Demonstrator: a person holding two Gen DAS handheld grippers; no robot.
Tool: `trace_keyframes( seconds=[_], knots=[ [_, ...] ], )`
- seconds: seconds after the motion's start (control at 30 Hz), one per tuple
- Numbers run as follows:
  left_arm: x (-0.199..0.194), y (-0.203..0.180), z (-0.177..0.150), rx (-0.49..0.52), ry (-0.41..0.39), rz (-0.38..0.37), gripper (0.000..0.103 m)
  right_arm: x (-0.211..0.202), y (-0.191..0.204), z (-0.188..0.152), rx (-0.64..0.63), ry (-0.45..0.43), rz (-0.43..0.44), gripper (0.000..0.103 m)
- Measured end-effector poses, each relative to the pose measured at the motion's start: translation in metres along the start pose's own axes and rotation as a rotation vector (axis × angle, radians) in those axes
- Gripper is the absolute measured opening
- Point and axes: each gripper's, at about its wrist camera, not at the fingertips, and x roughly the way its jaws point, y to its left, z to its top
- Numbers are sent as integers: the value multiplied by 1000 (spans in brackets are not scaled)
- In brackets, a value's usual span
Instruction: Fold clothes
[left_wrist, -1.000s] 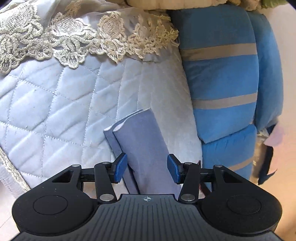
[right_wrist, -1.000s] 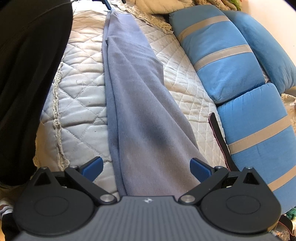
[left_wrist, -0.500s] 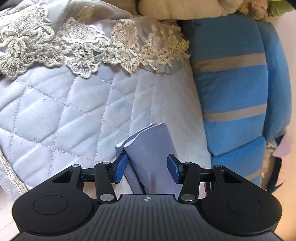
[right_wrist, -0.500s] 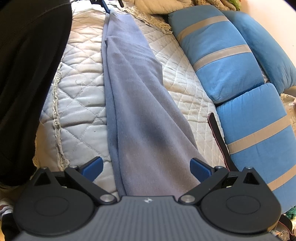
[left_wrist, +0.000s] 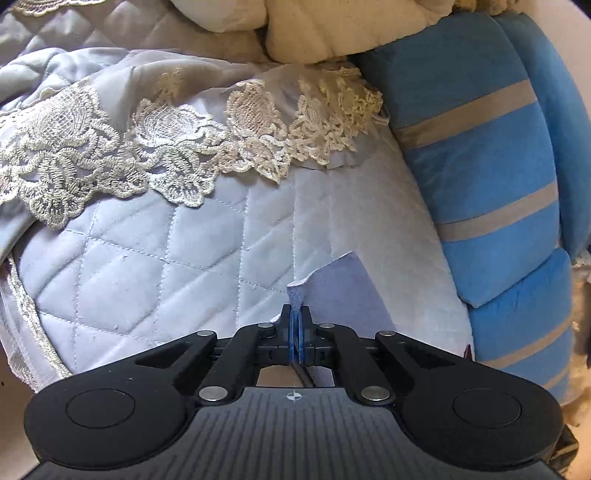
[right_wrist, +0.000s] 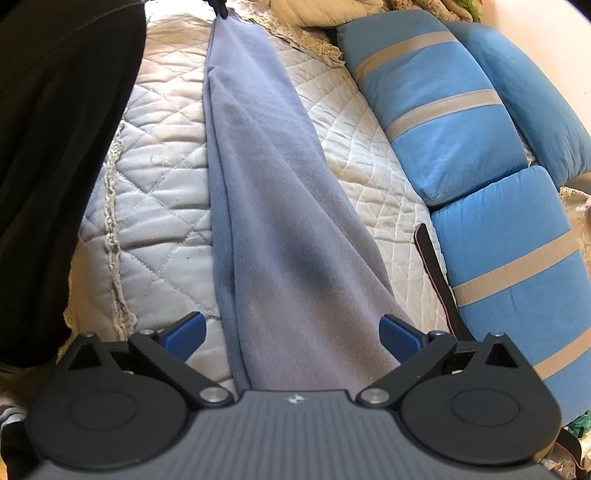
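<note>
Our left gripper (left_wrist: 296, 328) is clamped tight on the far end of the lavender cloth (right_wrist: 273, 206), its blue pads pinching a corner that pokes up between them. The cloth lies in a long folded strip on the quilted cover (right_wrist: 159, 192), beside the blue cushions (right_wrist: 454, 122). Our right gripper (right_wrist: 291, 334) hangs spread wide over the near end, gripping nothing.

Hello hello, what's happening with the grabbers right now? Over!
Left gripper shut on long lavender fleece cloth. Right gripper open, over its near end. Nothing blocking.
</note>
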Motion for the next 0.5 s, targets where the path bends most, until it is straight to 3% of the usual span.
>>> trace_keyframes(
  seconds=[0.13,0.3,0.37,0.5],
  knots=[
    [1,-2,1,11,-8,17,7,-1,-1,0,2,-1,2,103],
    [-13,-7,0,66,-40,61,34,-1,-5,0,42,5,21,103],
    [-22,-20,-7,139,-73,93,46,-1,-10,-1,82,9,34,103],
    [-22,-69,-31,343,-111,84,47,1,-23,-2,177,24,39,103]
  ],
)
